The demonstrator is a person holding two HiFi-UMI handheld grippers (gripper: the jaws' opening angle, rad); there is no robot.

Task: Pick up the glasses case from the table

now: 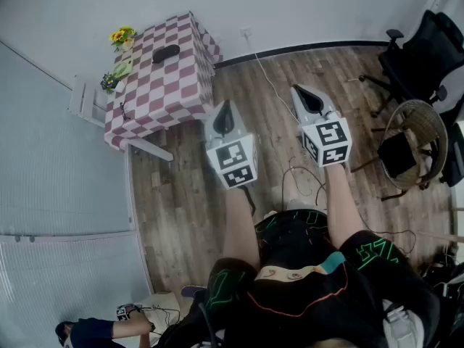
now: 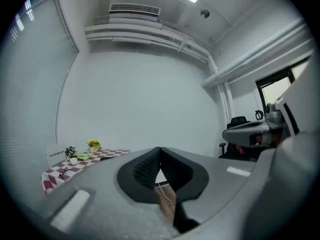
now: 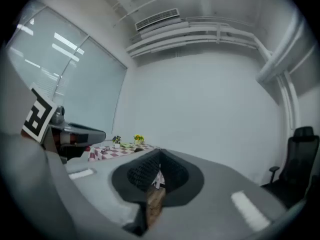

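The glasses case (image 1: 166, 52) is a dark oval lying on the table (image 1: 181, 85), which wears a pink-and-white checked cloth at the upper left of the head view. Both grippers hang level over the wooden floor, well short of the table. My left gripper (image 1: 225, 107) points toward the table's near corner, its jaws closed tip to tip with nothing between them (image 2: 160, 151). My right gripper (image 1: 304, 91) sits beside it to the right, also shut and empty (image 3: 159, 155). The table shows small and distant in the left gripper view (image 2: 75, 163) and in the right gripper view (image 3: 112, 151).
Yellow flowers (image 1: 122, 36) and a small plant (image 1: 109, 83) stand on the table's far side. A white chair (image 1: 83, 100) stands against its left side. A black office chair (image 1: 417, 56) and a wicker basket (image 1: 417, 140) stand at the right. Cables (image 1: 290, 172) lie on the floor. A person crouches at bottom left (image 1: 94, 332).
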